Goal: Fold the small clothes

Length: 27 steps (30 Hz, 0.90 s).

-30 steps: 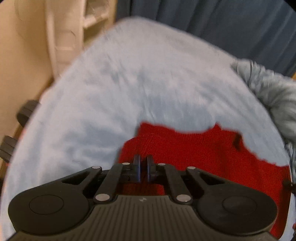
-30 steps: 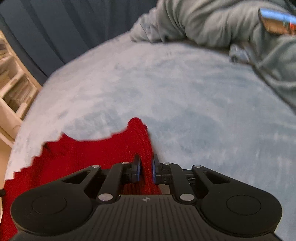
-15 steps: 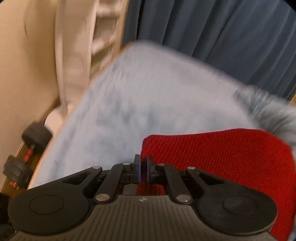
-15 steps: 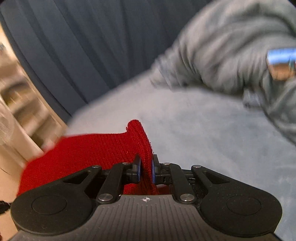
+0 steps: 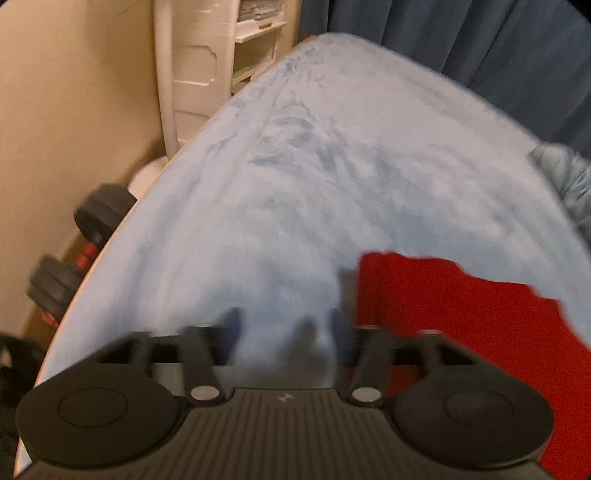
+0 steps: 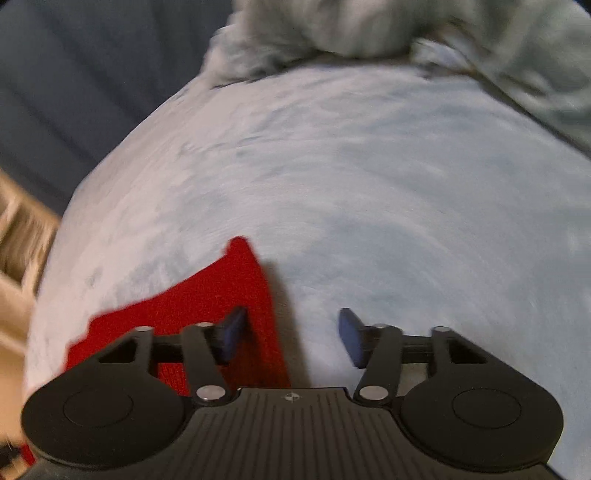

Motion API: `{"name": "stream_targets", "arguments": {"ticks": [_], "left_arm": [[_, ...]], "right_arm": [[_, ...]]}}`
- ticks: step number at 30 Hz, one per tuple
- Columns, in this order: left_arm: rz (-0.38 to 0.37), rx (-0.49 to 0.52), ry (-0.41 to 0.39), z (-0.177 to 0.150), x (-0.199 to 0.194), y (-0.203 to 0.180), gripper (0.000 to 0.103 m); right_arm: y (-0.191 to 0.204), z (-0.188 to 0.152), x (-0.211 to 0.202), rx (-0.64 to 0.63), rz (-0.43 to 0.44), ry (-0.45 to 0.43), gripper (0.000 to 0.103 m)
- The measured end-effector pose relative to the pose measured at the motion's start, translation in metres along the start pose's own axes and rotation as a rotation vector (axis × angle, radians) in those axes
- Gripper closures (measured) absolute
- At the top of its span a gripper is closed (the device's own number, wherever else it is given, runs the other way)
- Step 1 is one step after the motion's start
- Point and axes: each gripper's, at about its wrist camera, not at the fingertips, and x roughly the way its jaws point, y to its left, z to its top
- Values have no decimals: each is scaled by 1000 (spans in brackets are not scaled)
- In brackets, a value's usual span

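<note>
The left gripper is spread wide with nothing between its fingers, though motion blur smears the tips, so their exact edges are hard to read. The red cloth lies flat on the pale blue bed, just right of that gripper; its near left edge appears to touch the right finger. The right gripper is also apart and empty. In its view the cloth sits to the near left, its right edge running between the fingers, closer to the left one. A grey blanket is heaped at the far side of the bed. Left of the bed stand a white shelf and black dumbbells on the floor, with a dark blue curtain behind.
</note>
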Motion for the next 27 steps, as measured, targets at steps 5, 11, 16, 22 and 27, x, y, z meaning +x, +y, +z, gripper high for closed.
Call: {"name": "stream_targets", "arguments": {"ticks": [5, 11, 16, 22, 27], "left_arm": [[-206, -56, 84, -45, -45, 24, 15], [-277, -39, 210, -85, -43, 13, 93], [-176, -8, 133, -88, -68, 17, 90], [-118, -38, 177, -95, -47, 14, 78], [-45, -22, 104, -95, -72, 22, 47]], "right_arm": [[-21, -20, -53, 62, 42, -6, 42], [-30, -74, -96, -11, 42, 58, 39], [-14, -94, -104, -173, 53, 38, 89], [-32, -91, -81, -70, -7, 108, 82], [-28, -91, -108, -92, -41, 85, 69]]}}
